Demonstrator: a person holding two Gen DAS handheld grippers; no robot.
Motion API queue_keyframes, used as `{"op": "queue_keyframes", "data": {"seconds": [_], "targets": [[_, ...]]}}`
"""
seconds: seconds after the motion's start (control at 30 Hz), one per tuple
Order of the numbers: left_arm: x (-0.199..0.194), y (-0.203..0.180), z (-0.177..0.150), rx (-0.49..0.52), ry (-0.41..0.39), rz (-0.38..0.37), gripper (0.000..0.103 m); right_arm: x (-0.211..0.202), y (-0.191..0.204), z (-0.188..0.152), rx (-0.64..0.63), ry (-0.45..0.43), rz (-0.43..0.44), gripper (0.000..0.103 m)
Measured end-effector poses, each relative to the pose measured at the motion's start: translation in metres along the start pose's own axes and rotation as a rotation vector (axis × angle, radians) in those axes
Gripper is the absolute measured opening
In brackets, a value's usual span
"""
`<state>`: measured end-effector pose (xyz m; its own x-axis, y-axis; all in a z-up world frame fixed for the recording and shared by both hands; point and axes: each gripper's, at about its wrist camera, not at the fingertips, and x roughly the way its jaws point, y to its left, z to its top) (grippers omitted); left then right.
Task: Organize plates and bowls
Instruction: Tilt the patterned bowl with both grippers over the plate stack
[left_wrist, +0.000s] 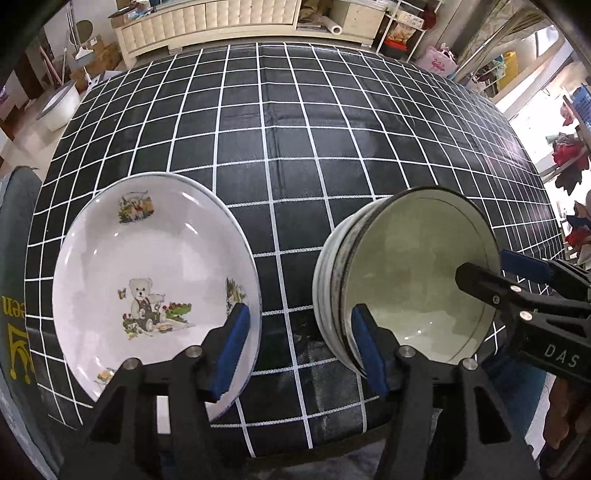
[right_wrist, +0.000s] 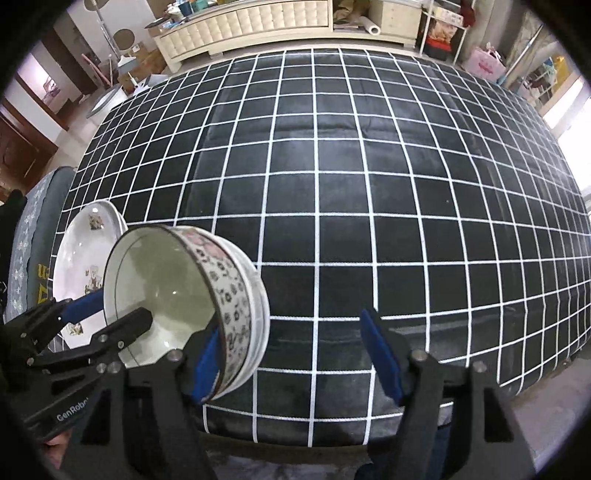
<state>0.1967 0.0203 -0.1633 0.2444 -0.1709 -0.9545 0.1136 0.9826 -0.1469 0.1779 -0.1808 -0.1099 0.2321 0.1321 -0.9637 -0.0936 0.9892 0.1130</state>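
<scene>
A white plate (left_wrist: 147, 273) with a teddy bear print lies near the table's front left; it also shows in the right wrist view (right_wrist: 85, 251). To its right stands a stack of bowls (left_wrist: 413, 277) with pale insides and flower-patterned walls (right_wrist: 192, 299). My left gripper (left_wrist: 299, 347) is open, its fingers spread between the plate and the bowls, holding nothing. My right gripper (right_wrist: 291, 354) is open, its left finger beside the bowl stack's wall. In the left wrist view the right gripper (left_wrist: 495, 273) reaches over the bowl's right rim.
A black tablecloth with a white grid (right_wrist: 332, 184) covers the table. A grey chair back (left_wrist: 14, 295) stands at the left. A cream cabinet (left_wrist: 207, 18) and cluttered shelves (left_wrist: 406, 33) line the far side.
</scene>
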Motion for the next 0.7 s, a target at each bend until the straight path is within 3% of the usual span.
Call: {"op": "queue_keyframes", "data": {"seconds": [0.2,0.7], "targets": [[0.003,-0.006,0.006,0.047,-0.008,0.027,0.056,0.01,-0.007,0.001,0.022,0.009,-0.012,0.081],[0.011,-0.017,0.019,0.103,-0.045,0.053,0.059,0.022,-0.008,-0.004,0.068,0.053,0.093,0.081]]}}
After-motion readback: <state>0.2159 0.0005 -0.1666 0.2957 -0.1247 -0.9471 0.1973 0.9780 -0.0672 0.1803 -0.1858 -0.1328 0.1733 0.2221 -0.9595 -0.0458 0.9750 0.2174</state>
